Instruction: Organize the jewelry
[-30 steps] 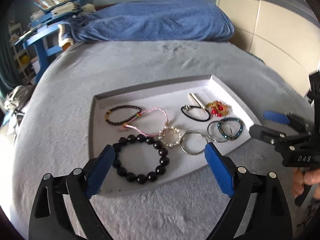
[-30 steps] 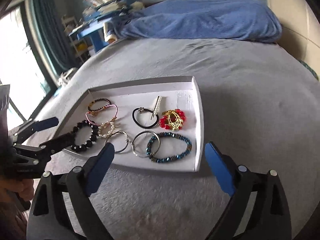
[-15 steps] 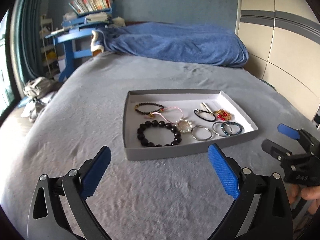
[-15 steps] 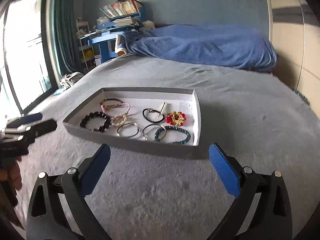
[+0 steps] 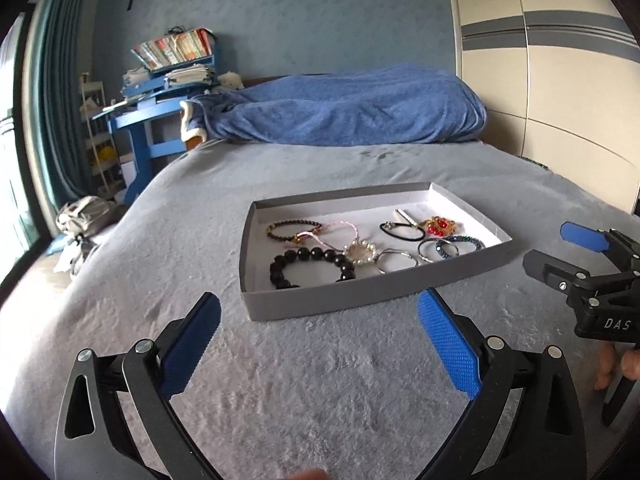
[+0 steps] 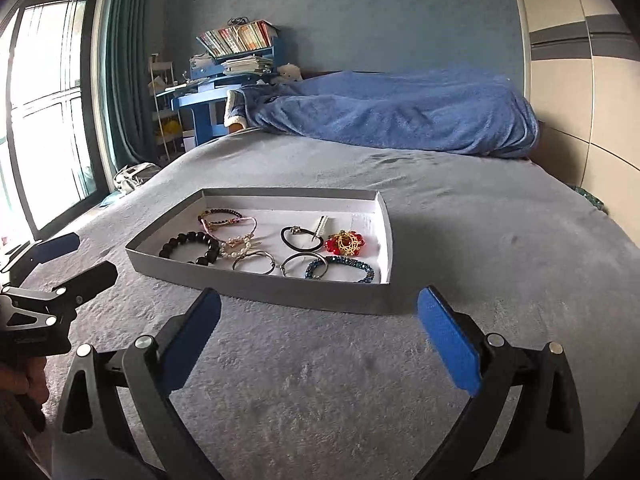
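The tray point(image 5: 372, 300) lies ahead of both wide-open grippers — left gripper point(image 5: 318, 344) and right gripper point(image 6: 320, 340) — sitting about as near each

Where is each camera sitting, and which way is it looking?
Left wrist: sits on the left gripper, low over the bed, facing the tray; shows its own open fingers and the right gripper.
Right wrist: sits on the right gripper, facing the tray; shows its open fingers and the left gripper.
Both see the tray and the blue blanket.
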A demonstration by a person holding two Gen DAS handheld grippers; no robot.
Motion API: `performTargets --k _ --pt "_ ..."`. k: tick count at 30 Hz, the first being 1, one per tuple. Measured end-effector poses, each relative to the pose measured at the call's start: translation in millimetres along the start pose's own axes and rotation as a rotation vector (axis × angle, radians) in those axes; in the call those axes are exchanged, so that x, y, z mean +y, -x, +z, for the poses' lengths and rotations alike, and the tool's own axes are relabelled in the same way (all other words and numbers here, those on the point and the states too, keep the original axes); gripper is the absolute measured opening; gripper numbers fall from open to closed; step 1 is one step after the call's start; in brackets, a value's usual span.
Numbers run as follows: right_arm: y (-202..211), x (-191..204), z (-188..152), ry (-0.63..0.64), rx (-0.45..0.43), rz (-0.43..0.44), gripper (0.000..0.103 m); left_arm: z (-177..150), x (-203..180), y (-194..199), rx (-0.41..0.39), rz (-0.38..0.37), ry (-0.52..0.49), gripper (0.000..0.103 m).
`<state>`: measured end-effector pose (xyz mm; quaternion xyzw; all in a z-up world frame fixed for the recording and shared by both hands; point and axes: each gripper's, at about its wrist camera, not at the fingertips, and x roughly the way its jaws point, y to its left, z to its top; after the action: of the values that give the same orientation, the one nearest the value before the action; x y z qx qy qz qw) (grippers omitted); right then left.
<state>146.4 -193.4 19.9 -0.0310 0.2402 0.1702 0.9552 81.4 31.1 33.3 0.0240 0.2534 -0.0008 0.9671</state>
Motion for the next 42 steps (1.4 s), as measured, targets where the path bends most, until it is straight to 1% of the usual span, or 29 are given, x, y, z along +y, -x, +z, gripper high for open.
performTargets --k 6,19,42 --pt "0.9 1.6 -1.8 0.008 -0.011 -0.002 0.097 0.4 2.2 0.5 -0.003 -0.002 0.018 0.098" --pt "0.2 2.1 -3.9 0.01 -0.008 0.0 0.097 -2.5 6.2 -3.7 0.025 -0.003 0.041 0.098" --pt "-2.8 3.9 -7.7 0.01 0.006 0.004 0.097 -4.4 2.8 -8.0 0.047 -0.005 0.028 0.098"
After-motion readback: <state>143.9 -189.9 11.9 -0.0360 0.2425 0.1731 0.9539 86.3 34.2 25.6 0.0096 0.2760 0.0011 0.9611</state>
